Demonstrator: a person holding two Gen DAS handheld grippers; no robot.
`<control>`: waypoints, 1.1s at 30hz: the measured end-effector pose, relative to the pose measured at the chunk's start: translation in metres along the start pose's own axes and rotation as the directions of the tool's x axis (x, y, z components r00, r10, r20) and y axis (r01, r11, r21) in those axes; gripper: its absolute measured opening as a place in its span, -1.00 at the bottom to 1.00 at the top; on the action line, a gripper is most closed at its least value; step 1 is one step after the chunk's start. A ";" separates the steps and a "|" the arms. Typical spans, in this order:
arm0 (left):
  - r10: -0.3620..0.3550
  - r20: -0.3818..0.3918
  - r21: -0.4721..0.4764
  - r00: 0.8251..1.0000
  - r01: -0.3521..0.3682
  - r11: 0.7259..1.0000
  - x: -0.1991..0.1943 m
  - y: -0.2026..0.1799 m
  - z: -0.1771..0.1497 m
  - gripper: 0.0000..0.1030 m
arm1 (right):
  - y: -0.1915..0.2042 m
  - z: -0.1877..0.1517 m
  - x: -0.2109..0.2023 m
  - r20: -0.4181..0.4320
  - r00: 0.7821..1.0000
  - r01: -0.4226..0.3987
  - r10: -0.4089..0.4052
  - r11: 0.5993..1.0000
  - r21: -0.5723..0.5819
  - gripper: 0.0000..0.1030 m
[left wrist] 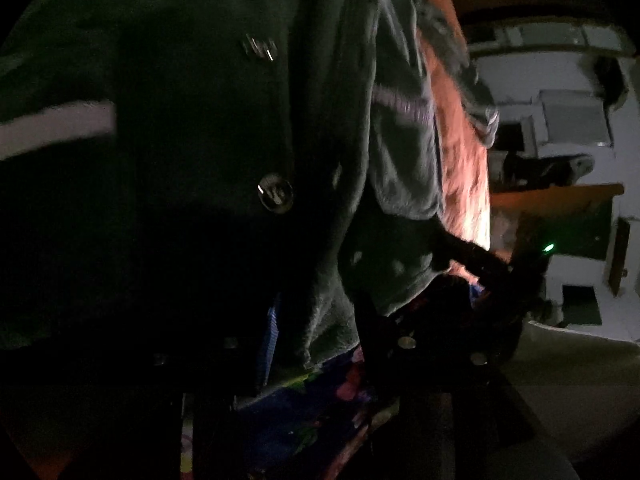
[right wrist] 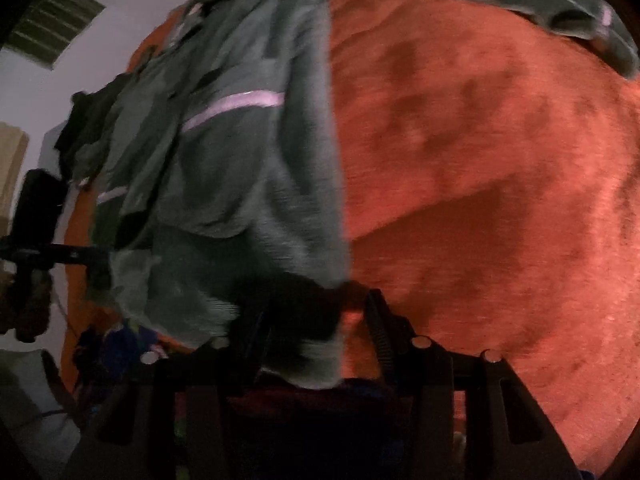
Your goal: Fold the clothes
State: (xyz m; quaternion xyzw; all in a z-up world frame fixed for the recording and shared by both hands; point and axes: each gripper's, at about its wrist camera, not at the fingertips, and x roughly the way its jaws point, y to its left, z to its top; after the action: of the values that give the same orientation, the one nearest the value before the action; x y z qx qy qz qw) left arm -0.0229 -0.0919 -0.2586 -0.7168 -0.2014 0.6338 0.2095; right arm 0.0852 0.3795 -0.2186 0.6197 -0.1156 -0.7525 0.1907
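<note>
Garment: one grey-green fleece jacket point(right wrist: 240, 168), two pale stripes, two buttons point(left wrist: 275, 193), spread over orange blanket point(right wrist: 480, 160).
Edges: straight jacket edge running down mid-frame; bare blanket wide open to its right; patterned cloth point(left wrist: 320, 408) below hem.
Right tool point(right wrist: 316, 320): fingers partly apart, dark hem lying between them; pressing or not, cannot tell.
Left tool point(left wrist: 320, 344): deep in shadow, fingers partly apart, hem hanging between, grip unclear.

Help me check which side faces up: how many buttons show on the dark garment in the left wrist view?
2: one button near the top, another below it at mid-height. Dark folds may hide more.
</note>
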 end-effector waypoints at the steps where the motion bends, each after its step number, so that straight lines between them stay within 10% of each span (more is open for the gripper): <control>1: 0.016 -0.017 0.011 1.000 -0.015 1.000 0.007 -0.003 -0.001 -0.25 | 0.004 0.000 0.001 -0.002 1.000 0.001 -0.001 1.000 -0.005 -0.91; 3: 0.047 -0.016 0.034 0.999 -0.047 0.998 0.018 -0.012 -0.005 -0.86 | 0.006 -0.002 -0.002 0.005 1.000 -0.007 0.007 1.000 0.005 -0.89; 9: 0.058 -0.049 -0.050 0.997 -0.061 0.997 0.033 -0.014 -0.023 -0.86 | -0.014 -0.007 -0.040 0.045 0.999 0.029 -0.030 0.999 0.023 -0.90; 26: 0.022 -0.061 -0.003 0.998 -0.022 1.000 -0.013 -0.048 -0.022 -0.50 | -0.045 -0.005 -0.016 -0.087 0.996 -0.006 0.017 0.992 0.124 -0.53; 33: 0.151 0.087 0.134 0.985 -0.162 0.978 -0.058 -0.086 0.038 -0.19 | -0.009 0.085 -0.062 -0.097 0.986 0.118 -0.137 0.977 -0.178 -0.53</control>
State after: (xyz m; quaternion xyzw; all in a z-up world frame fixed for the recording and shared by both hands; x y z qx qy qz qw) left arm -0.0697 -0.0508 -0.1676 -0.6891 -0.1072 0.6880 0.2009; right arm 0.0102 0.4092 -0.1502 0.6472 0.0004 -0.7354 0.2007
